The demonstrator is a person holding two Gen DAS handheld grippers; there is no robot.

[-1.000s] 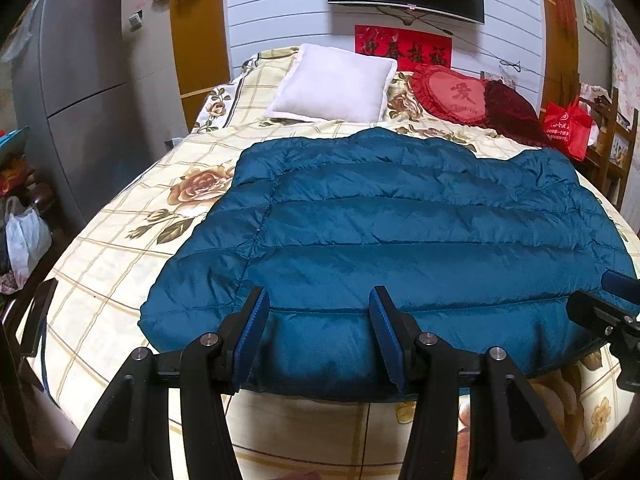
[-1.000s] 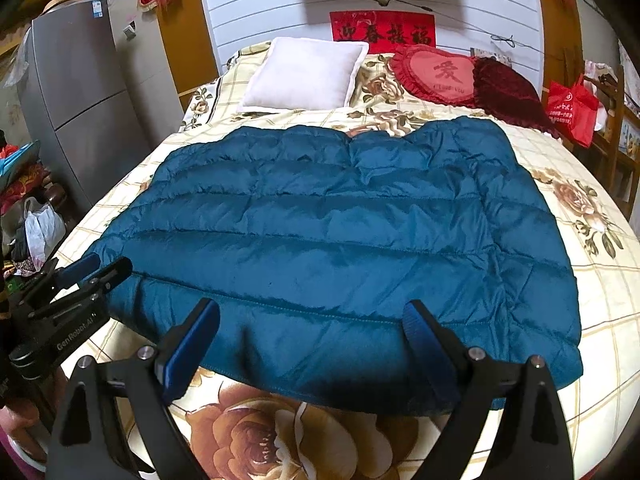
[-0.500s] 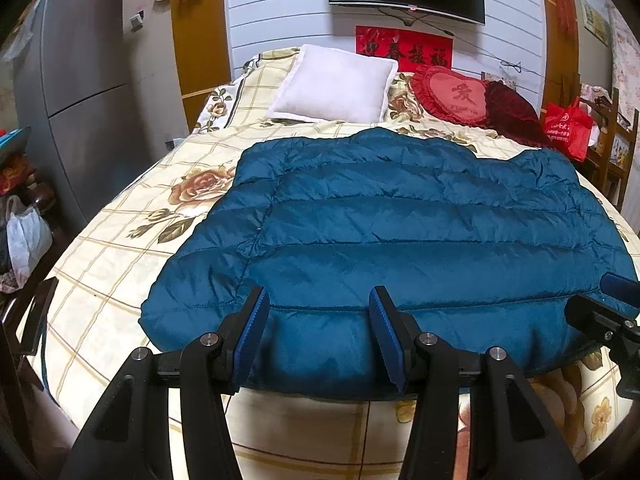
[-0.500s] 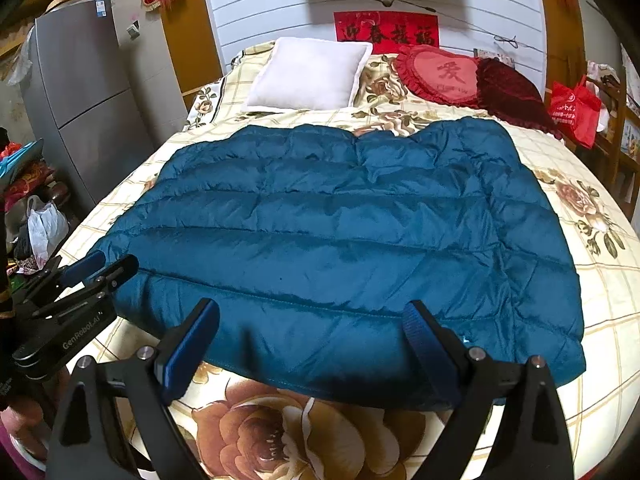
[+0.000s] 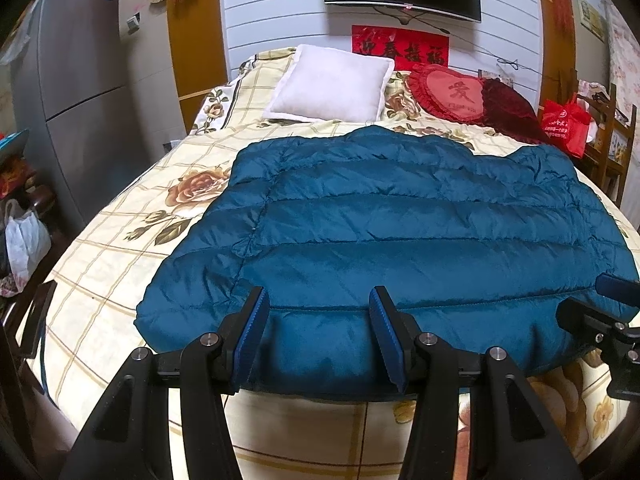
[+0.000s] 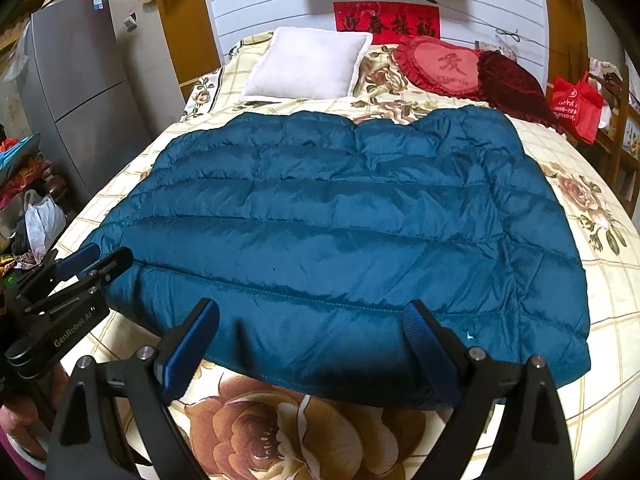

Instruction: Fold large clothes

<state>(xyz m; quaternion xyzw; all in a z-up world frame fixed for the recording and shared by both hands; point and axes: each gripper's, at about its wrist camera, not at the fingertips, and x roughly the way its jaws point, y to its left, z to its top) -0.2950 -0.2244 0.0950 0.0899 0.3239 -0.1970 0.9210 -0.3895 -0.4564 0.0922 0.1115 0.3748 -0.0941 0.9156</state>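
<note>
A teal quilted down jacket lies flat on the floral bed, back side up, hem toward me; it also shows in the right wrist view. My left gripper is open and empty, hovering just above the jacket's near hem, left of its middle. My right gripper is open wide and empty, over the near hem toward the right side. The right gripper also shows at the right edge of the left wrist view, and the left gripper shows at the left of the right wrist view.
The bed has a cream floral checked cover. A white pillow and red heart cushions lie at its head. A grey fridge and bags stand at the left, a red bag and wooden chair at the right.
Both grippers have drawn back and risen very slightly; the jacket has not moved. Both stay open.
</note>
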